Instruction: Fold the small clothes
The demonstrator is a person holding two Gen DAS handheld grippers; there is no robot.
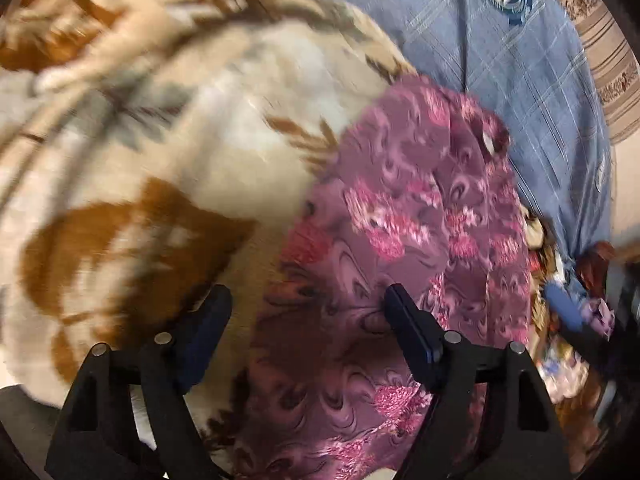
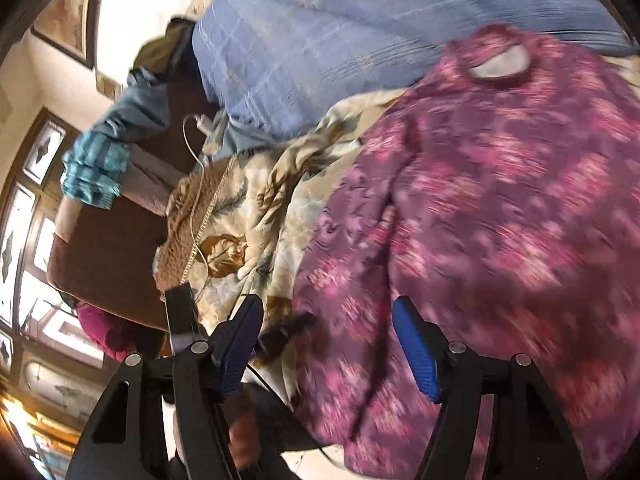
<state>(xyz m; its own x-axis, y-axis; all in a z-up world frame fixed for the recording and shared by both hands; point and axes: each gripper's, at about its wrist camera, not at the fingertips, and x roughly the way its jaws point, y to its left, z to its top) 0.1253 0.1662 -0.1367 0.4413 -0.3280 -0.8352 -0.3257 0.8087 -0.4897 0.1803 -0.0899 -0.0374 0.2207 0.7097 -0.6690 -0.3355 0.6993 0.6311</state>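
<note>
A small purple garment with pink flowers [image 1: 404,240] lies spread on a cream and brown floral blanket [image 1: 140,168]. In the right wrist view the garment [image 2: 500,200] fills the right side, its round neck opening at the far end. My left gripper [image 1: 306,300] is open above the garment's left edge, one finger over the blanket and one over the cloth. My right gripper [image 2: 326,316] is open above the garment's left side, holding nothing. Both views are blurred by motion.
A blue checked quilt [image 1: 520,60] lies beyond the garment, also in the right wrist view [image 2: 320,48]. A brown sofa arm [image 2: 108,248] with a teal cloth [image 2: 94,172] and a white cable [image 2: 196,184] stands at the left. Cluttered items [image 1: 568,312] lie at the right.
</note>
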